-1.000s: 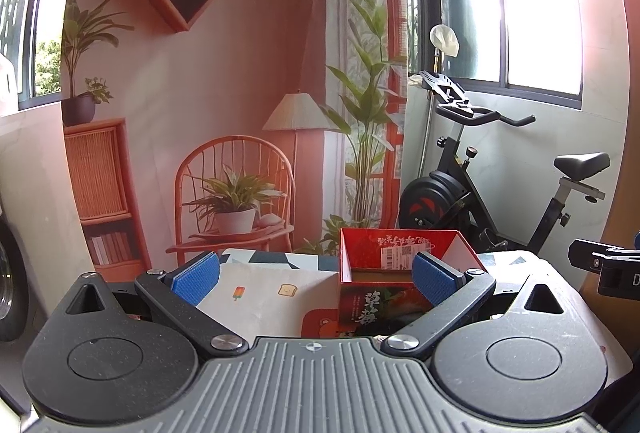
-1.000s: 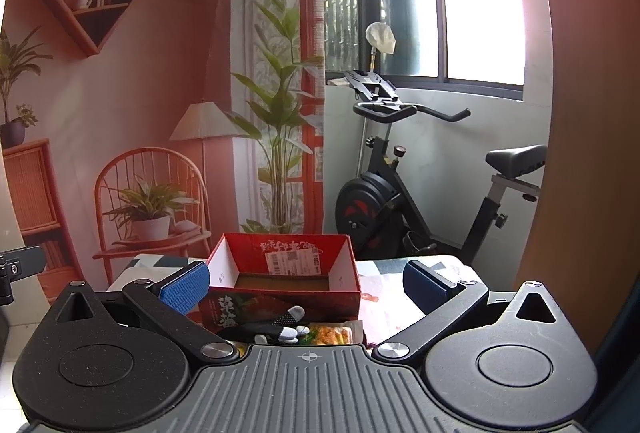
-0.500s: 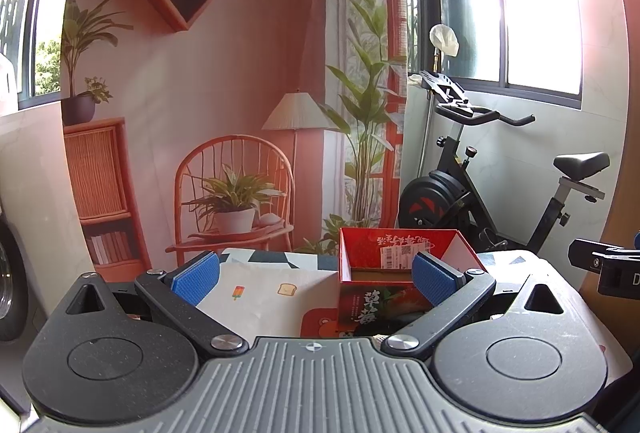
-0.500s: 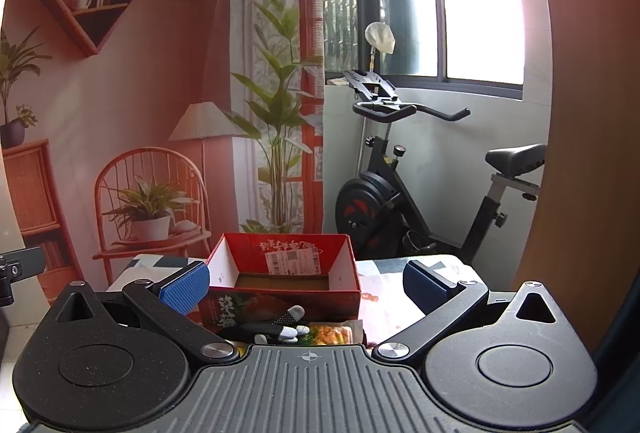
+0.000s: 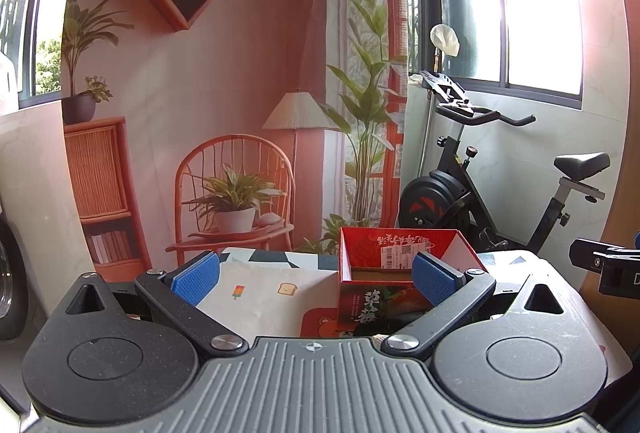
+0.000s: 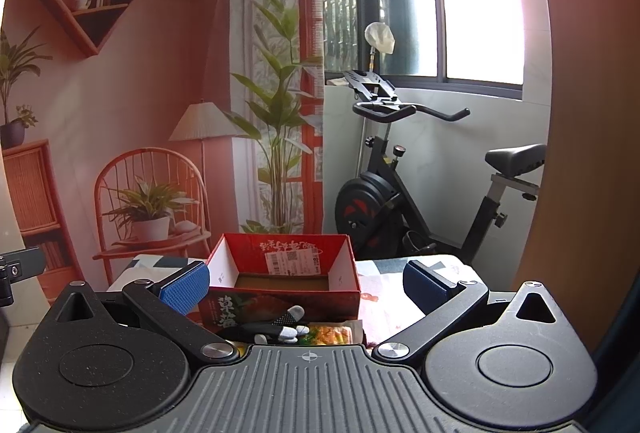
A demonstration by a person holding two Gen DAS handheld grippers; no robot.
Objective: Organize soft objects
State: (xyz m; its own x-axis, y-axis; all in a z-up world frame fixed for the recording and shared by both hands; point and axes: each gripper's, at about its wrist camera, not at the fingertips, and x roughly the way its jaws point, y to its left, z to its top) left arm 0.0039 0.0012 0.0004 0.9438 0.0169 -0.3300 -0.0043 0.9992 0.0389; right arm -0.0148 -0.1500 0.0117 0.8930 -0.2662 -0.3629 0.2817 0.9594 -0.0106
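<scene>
Both grippers level above the surface, jaws apart, nothing held.

Left gripper [image 5: 314,275] and right gripper [image 6: 304,283] point forward, jaws spread wide, blue textured pads [image 5: 196,277] bare. The red cardboard box [image 6: 282,283], open-topped and rectangular, sits at lower centre of the right view on the printed cloth surface [image 5: 260,293]. A black-and-grey knit glove [image 6: 276,323] lies touching its near wall, beside a crinkled yellow packet [image 6: 332,334].
</scene>
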